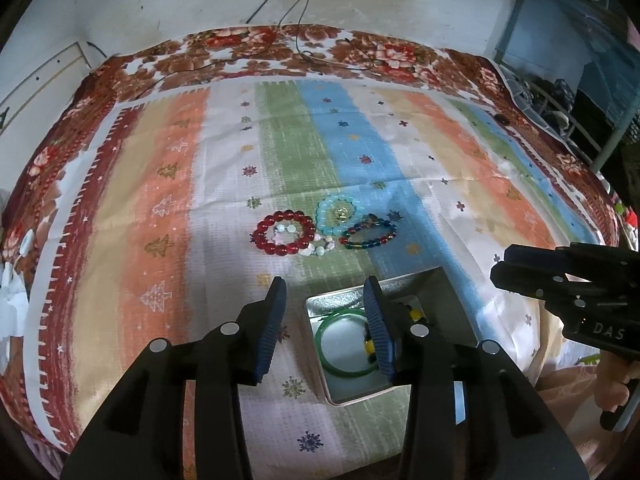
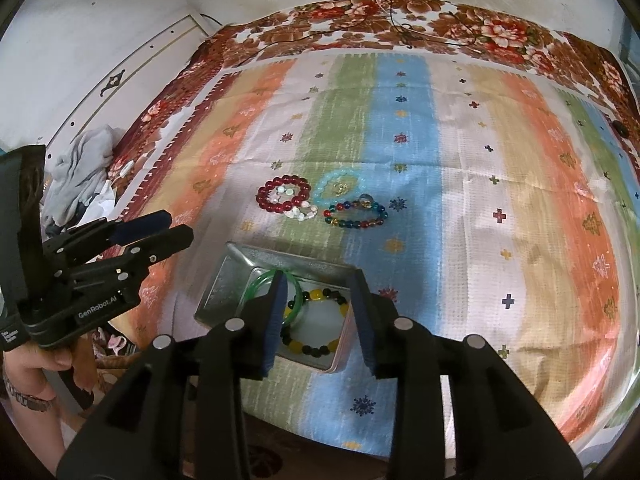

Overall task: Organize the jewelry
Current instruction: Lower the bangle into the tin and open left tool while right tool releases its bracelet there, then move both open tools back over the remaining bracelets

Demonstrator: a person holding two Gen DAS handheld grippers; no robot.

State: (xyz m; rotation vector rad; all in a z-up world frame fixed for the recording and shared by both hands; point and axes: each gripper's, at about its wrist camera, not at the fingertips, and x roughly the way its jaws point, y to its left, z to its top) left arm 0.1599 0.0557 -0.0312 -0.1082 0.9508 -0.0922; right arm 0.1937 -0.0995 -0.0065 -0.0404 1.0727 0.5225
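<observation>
- Left wrist view: left gripper hangs over the near part of the bed, fingers apart with nothing between them. A metal tin sits just under its right finger, which hides part of the contents; a green bangle shows inside. Ahead, past the tin, lie a red bead bracelet, a pale blue bracelet and a multicolour bracelet, close together on the striped cloth. The right gripper enters from the right, seen side-on.
- Right wrist view: right gripper hovers directly over the tin, fingers apart and empty. A yellow-and-black bracelet lies inside beside the bangle. The loose bracelets lie straight ahead; the multicolour one, long axis across the view, seems nearest this hand. Small pale pieces by the red bracelet are too small to identify.
</observation>
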